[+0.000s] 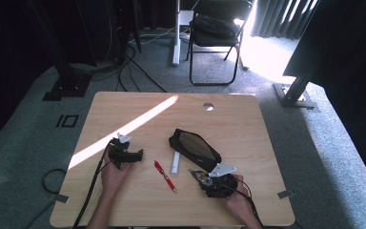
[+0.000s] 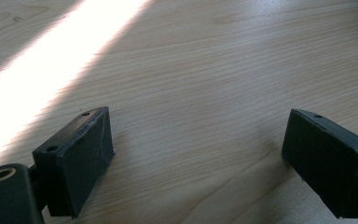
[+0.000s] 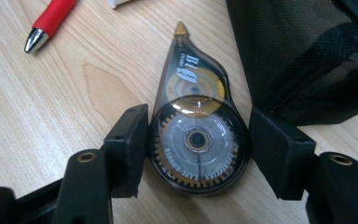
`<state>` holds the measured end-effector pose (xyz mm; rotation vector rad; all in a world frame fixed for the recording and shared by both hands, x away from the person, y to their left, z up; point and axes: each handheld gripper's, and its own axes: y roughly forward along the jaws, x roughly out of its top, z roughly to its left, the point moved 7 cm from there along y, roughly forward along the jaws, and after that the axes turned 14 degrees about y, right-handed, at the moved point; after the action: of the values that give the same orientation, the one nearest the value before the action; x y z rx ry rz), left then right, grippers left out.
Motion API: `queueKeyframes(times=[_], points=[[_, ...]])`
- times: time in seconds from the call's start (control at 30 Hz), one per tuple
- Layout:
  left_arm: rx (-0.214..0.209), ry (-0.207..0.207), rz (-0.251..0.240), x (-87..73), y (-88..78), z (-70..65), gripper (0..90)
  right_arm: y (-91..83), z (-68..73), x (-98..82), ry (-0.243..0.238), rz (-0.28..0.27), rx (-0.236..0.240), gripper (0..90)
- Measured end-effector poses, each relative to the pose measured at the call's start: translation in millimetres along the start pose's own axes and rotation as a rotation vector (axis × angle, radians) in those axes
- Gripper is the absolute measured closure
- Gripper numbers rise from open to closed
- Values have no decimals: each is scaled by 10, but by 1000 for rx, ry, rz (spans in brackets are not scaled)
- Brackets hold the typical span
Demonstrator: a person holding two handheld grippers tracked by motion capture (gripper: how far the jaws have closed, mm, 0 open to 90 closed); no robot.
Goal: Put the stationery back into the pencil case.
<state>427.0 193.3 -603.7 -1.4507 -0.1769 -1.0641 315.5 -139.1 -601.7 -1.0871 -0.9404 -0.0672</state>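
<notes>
A clear dark correction tape dispenser (image 3: 193,93) lies flat on the wooden table (image 1: 248,143), its gold tip pointing away from me. My right gripper (image 3: 198,149) has a pad against each side of its round geared end, next to a black mesh pouch (image 3: 303,51). In the high view the right gripper (image 1: 201,177) sits at the front right, just below the pouch (image 1: 194,147). A red pen (image 1: 165,176) lies between the two hands. My left gripper (image 1: 136,156) rests at the front left, its jaws wide apart over bare wood (image 2: 196,158).
A small white bar (image 1: 175,162) lies beside the pouch. A bright stripe of sunlight (image 1: 124,129) crosses the table's left half. A cable hole (image 1: 208,106) sits near the far edge. A black folding chair (image 1: 217,33) stands on the carpet beyond the table.
</notes>
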Motion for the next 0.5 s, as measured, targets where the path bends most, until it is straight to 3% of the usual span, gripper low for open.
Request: queueKeyframes(times=[0.43,0.5], points=[[0,0,0,0,0,0,89,6,-5,6,13,15,17,393],[0,0,0,0,0,0,89,8,-1,24,6,41,20,409]])
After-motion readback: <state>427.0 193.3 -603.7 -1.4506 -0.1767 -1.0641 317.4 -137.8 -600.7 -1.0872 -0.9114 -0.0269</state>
